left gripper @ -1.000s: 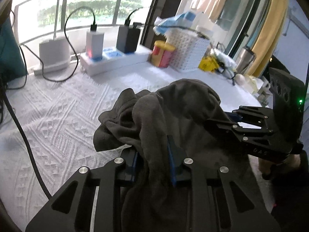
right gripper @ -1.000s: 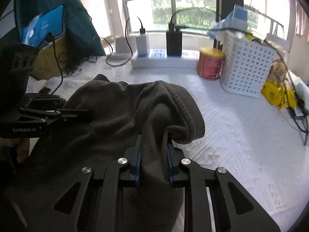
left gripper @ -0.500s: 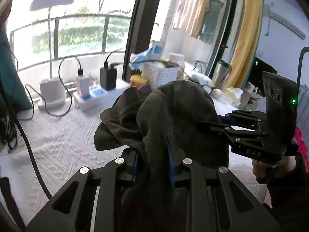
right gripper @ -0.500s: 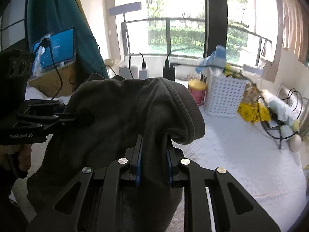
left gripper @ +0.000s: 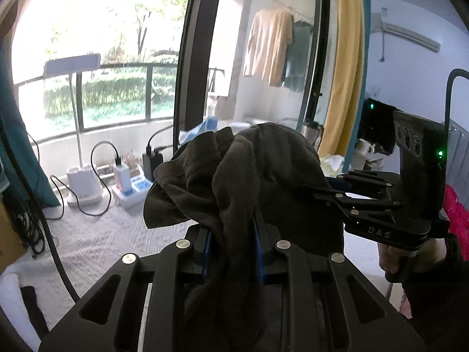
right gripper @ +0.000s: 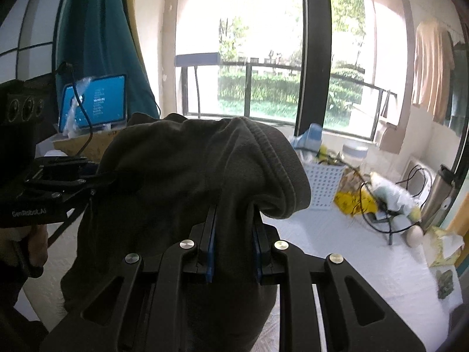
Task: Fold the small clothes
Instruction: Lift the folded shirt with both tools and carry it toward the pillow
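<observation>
A dark grey garment (left gripper: 263, 182) hangs in the air above the white textured table (left gripper: 96, 234), held by both grippers. My left gripper (left gripper: 233, 245) is shut on a bunched edge of it. My right gripper (right gripper: 233, 243) is shut on its hemmed edge, and the garment (right gripper: 181, 182) drapes over the fingers. In the left wrist view the right gripper (left gripper: 331, 189) reaches in from the right at the cloth's far edge. In the right wrist view the left gripper (right gripper: 99, 176) holds the cloth at the left. The fingertips are hidden in the fabric.
A white power strip with chargers (left gripper: 132, 184) and a desk lamp (left gripper: 82, 182) stand at the table's far edge by the window. A white basket (right gripper: 325, 182), yellow packets (right gripper: 351, 202), cables and a steel bottle (right gripper: 439, 196) crowd the right side. A tablet (right gripper: 93, 105) stands at left.
Both grippers have lifted the garment well up from the table and tilted upward; the window and room now fill the views. Both stay shut on the cloth.
</observation>
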{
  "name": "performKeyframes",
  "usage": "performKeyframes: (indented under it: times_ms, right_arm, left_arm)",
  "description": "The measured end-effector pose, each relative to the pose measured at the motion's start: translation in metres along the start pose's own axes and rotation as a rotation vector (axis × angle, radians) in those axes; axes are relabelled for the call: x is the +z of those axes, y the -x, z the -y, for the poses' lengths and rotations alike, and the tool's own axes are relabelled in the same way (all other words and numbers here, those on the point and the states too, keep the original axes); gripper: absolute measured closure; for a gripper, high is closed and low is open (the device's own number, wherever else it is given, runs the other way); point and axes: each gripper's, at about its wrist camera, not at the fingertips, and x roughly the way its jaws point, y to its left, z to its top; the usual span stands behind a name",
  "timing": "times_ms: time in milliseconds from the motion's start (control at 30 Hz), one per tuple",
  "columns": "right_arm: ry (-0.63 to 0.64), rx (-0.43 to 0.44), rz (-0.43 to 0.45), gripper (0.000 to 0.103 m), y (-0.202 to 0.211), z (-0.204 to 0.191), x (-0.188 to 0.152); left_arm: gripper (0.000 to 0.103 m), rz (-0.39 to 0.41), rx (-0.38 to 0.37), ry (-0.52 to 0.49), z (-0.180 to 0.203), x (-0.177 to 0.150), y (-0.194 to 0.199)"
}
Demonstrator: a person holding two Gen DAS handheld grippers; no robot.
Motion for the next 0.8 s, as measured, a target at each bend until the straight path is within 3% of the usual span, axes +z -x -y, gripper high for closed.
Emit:
performKeyframes:
  times_ms: [467, 800]
  right_arm:
    - [0.051, -0.037, 0.133, 0.084, 0.056, -0.023, 0.023]
    - [0.139, -0.017, 0.254, 0.084, 0.097, -0.057, 0.043]
  left_arm:
    - [0.080, 0.144, 0.013, -0.043, 0.016, 0.007, 0.060]
    - [0.081, 0.249, 0.063, -0.067, 0.021, 0.008, 0.112]
